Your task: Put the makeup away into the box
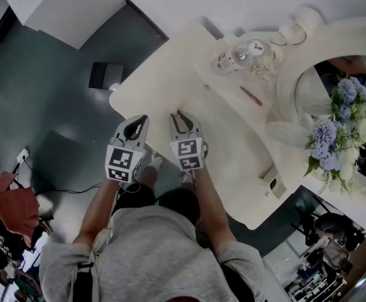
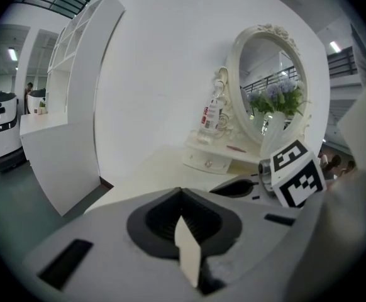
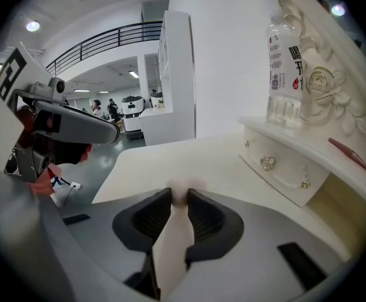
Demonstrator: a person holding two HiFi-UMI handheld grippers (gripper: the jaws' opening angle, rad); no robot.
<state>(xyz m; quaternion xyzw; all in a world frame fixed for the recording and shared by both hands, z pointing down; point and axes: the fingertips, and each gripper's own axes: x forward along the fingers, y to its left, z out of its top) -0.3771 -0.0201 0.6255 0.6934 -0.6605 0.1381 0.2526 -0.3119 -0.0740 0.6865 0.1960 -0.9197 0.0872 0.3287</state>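
A slim reddish makeup stick [image 1: 251, 95] lies on the raised drawer shelf [image 1: 233, 87] at the back of the white vanity table [image 1: 170, 74]; it also shows in the right gripper view [image 3: 349, 155] and the left gripper view [image 2: 236, 148]. No box can be made out. Both grippers hover over the table's near edge, well short of the stick. My left gripper [image 1: 143, 119] [image 2: 182, 190] has its tips together with nothing in them. My right gripper [image 1: 182, 116] [image 3: 178, 197] stands a little open, with only bare table showing through the gap.
A clear plastic bottle [image 1: 232, 58] [image 3: 283, 68] stands on the shelf left of the stick. Behind it are an ornate oval mirror [image 1: 315, 83] and a white vase with blue flowers [image 1: 334, 128]. The shelf has a small knobbed drawer [image 3: 283, 168]. A black box [image 1: 105, 75] sits on the floor.
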